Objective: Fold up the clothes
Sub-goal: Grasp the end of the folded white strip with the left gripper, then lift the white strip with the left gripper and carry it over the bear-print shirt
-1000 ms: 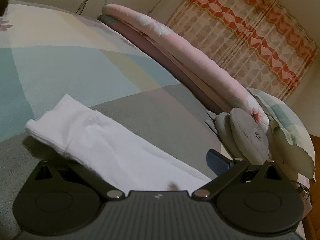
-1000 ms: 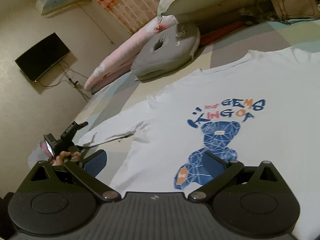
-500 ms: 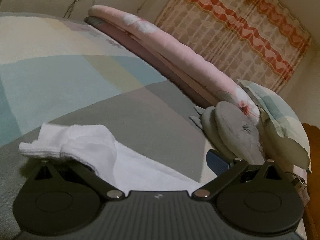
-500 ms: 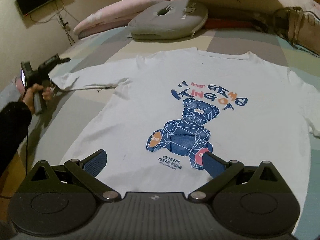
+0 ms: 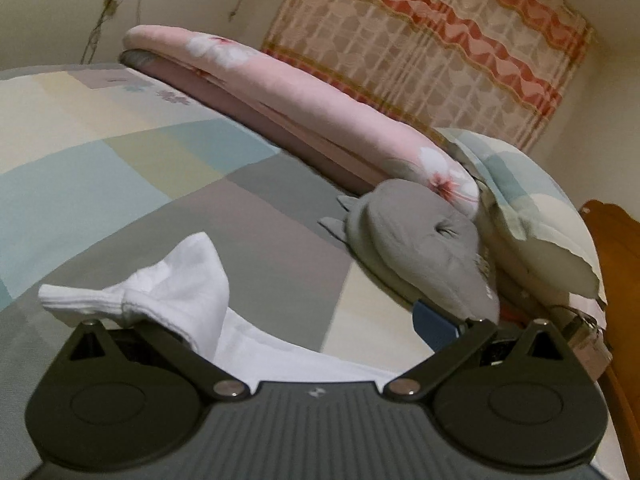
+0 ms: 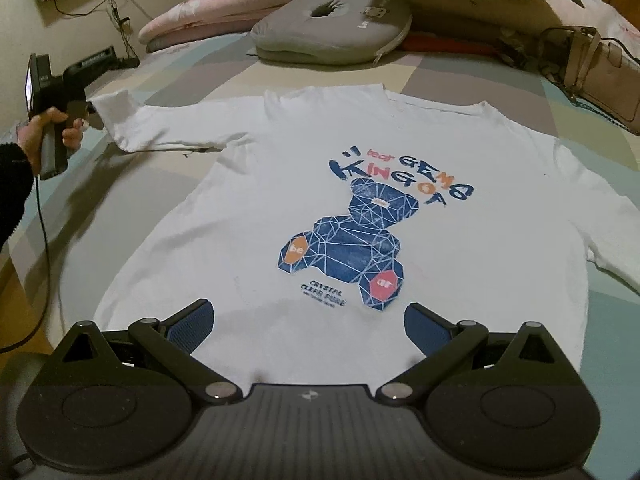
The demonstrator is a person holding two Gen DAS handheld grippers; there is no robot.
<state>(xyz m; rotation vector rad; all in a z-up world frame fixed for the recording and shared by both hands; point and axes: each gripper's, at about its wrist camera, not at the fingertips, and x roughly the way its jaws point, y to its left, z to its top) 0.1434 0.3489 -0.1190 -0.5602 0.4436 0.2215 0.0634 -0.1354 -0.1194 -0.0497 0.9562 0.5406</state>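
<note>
The T-shirt (image 6: 320, 184) lies flat, print up, on the bed (image 6: 460, 76), filling the centre of the right wrist view. The right gripper (image 6: 308, 320) hovers over the hem at lower centre, jaws wide, holding nothing. The left gripper (image 5: 316, 316) sits at the sleeve (image 5: 176, 284) in the lower left of its view. Its jaws stand wide, yet the cuff drapes over the left finger and bunches upward. A second ago the sleeve lay flat and extended; it is now lifted and crumpled toward the body. Judgement: the first sleeve fold has begun. The right view has swung from oblique to square over the shirt, ready to assist
</note>
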